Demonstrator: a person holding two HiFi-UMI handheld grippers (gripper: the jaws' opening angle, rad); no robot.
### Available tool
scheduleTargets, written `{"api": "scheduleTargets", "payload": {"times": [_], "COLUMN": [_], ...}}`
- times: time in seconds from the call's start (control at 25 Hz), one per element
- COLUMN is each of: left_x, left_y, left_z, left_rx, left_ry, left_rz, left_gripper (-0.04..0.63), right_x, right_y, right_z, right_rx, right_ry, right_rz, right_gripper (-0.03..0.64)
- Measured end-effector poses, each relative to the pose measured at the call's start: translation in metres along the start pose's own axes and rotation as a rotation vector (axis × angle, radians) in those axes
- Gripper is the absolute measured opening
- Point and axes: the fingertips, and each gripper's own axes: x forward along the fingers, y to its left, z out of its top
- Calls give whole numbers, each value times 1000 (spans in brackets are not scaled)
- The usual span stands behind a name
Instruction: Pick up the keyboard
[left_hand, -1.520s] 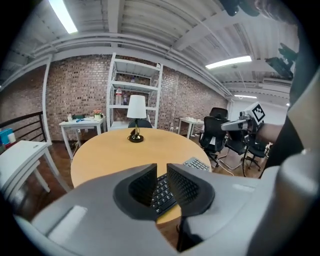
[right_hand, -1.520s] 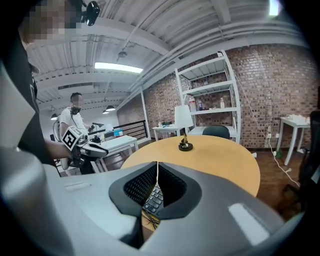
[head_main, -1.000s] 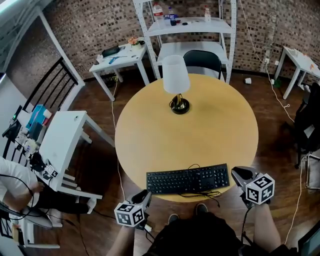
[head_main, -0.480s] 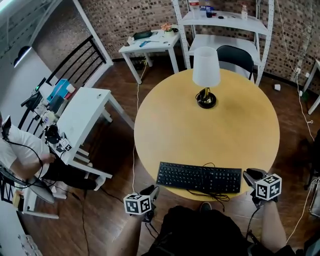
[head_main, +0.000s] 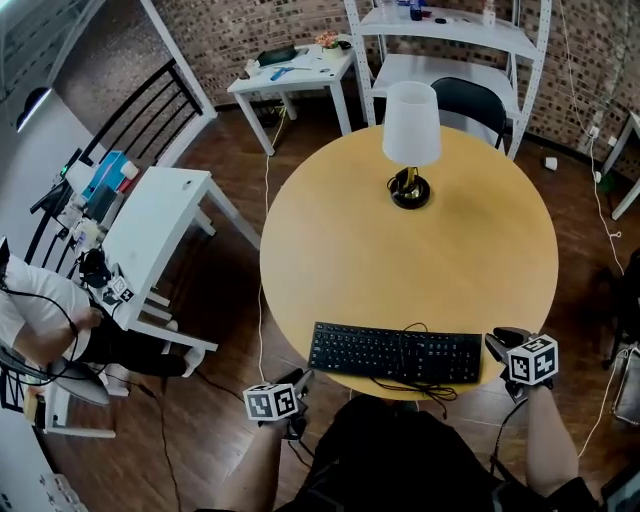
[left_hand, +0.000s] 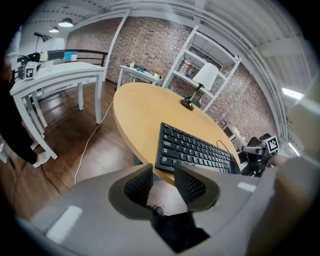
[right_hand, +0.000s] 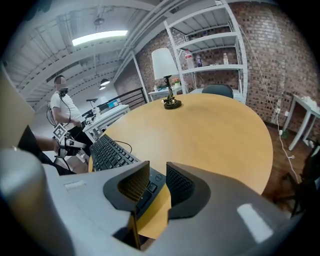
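Observation:
A black keyboard (head_main: 395, 353) lies flat along the near edge of the round yellow table (head_main: 400, 250), its cable looping off the front. My left gripper (head_main: 300, 381) hangs just off the table edge, short of the keyboard's left end (left_hand: 167, 145). Its jaws are opening, and only floor and the table rim show between them (left_hand: 164, 182). My right gripper (head_main: 502, 339) is at the keyboard's right end. Its jaws (right_hand: 157, 187) are opening too, with the keyboard's right corner (right_hand: 150, 189) showing in the gap and the pads clear of it.
A white-shaded lamp (head_main: 411, 140) stands at the table's far side. A white desk (head_main: 150, 240) with a seated person (head_main: 30, 330) is at left. A white shelf rack (head_main: 450, 40), a black chair (head_main: 470, 100) and a small white table (head_main: 295, 70) stand behind.
Both grippers have sunk toward the table's near edge, and the right one has drawn closer to the keyboard's right end. The head view has swung, so the table sits further right in it.

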Motion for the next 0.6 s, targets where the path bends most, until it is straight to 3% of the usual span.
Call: {"api": "scheduleTargets", "payload": {"times": [0.28,0.44,0.6], "left_x": [8,13,20], "left_y": [11,5,1], "left_z": [-2,2,6], "left_rx": [-22,-66,-113], "left_ry": [54,52,56], "left_rz": [-45,-85,-141], "left_gripper": [166,181,184], "right_x": [29,39,43], "right_y": [-3,-6,-9], "right_z": [-9,-23,-29], "right_rx": [25,58,78], "right_ry": [77,152,191], "right_rz": [6,43,69], "right_gripper": [151,195,199]}}
